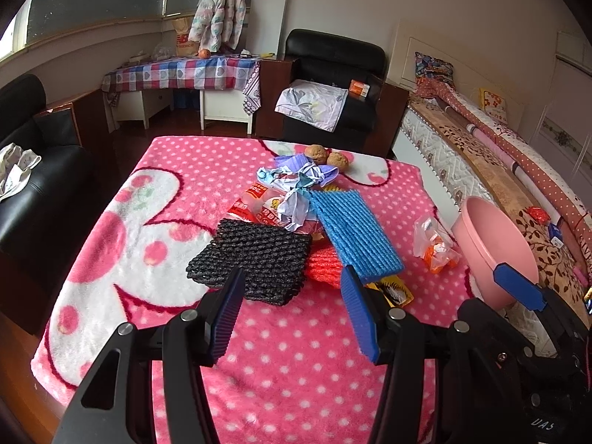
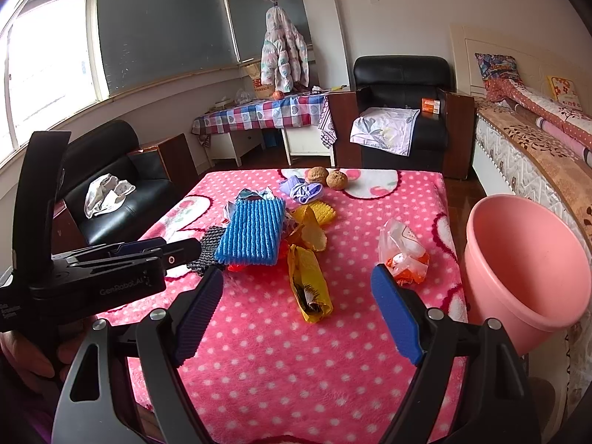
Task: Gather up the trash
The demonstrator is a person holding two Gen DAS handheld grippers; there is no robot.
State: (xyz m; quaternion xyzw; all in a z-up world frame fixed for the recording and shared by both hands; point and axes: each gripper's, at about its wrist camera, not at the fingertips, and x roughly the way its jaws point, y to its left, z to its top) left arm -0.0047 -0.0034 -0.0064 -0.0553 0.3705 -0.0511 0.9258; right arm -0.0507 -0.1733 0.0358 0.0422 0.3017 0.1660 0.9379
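We hold the left gripper (image 1: 292, 310) and right gripper (image 2: 296, 310) spread apart, both empty. Ahead of them the trash pile (image 1: 296, 222) lies uncollected; the pink basin (image 2: 525, 259) to the right shows nothing inside.

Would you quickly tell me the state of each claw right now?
Left claw: open, holding nothing.
Right claw: open, holding nothing.

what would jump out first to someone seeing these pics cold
The heap of trash mid-table on the pink polka-dot blanket: a blue foam net on top, a black foam net beside it, a yellow wrapper nearer the camera. Next, the empty pink basin at the table's right edge.
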